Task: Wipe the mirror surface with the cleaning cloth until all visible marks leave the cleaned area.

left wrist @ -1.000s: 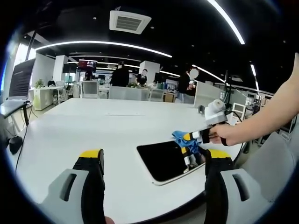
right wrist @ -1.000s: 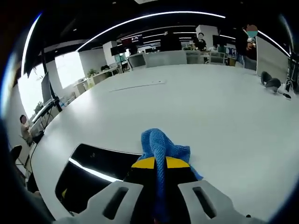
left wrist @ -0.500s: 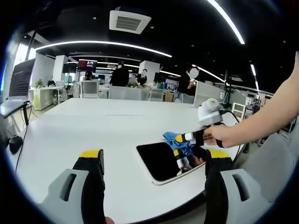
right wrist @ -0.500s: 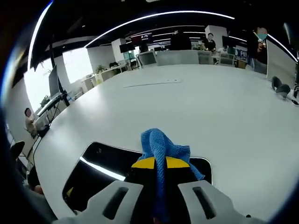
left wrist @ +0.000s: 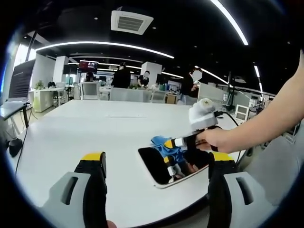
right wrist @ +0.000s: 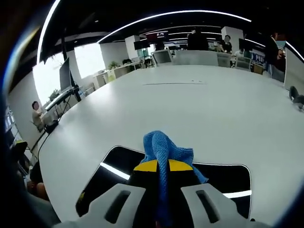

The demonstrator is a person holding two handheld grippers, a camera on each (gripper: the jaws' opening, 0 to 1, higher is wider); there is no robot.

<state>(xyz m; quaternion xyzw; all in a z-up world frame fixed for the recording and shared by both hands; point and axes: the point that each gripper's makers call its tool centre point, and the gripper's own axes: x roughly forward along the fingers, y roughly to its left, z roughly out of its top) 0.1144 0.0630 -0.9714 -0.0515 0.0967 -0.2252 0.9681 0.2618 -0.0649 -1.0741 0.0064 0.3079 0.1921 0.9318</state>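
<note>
A dark rectangular mirror [left wrist: 164, 165] with a pale rim lies flat on the white table [left wrist: 85, 128], between my left gripper's jaws and a little beyond them. My left gripper [left wrist: 154, 164] stands open above the table's near edge, holding nothing. My right gripper [left wrist: 170, 142], held by a person's hand [left wrist: 213, 140], comes in from the right and rests over the mirror's middle. It is shut on a blue cleaning cloth [left wrist: 163, 145]. In the right gripper view the blue cloth [right wrist: 164, 149] sticks out past the shut right gripper [right wrist: 160, 166] above the mirror [right wrist: 118, 164].
The white table [right wrist: 199, 109] stretches far ahead. A thin flat strip [right wrist: 173, 83] lies far across it. Chairs [left wrist: 90, 90], desks and standing people are at the back of the office. A seated person [right wrist: 37, 114] is off to the left.
My right gripper with the blue cloth has slid leftward across the mirror, from its right end toward the middle. My left gripper has stayed still.
</note>
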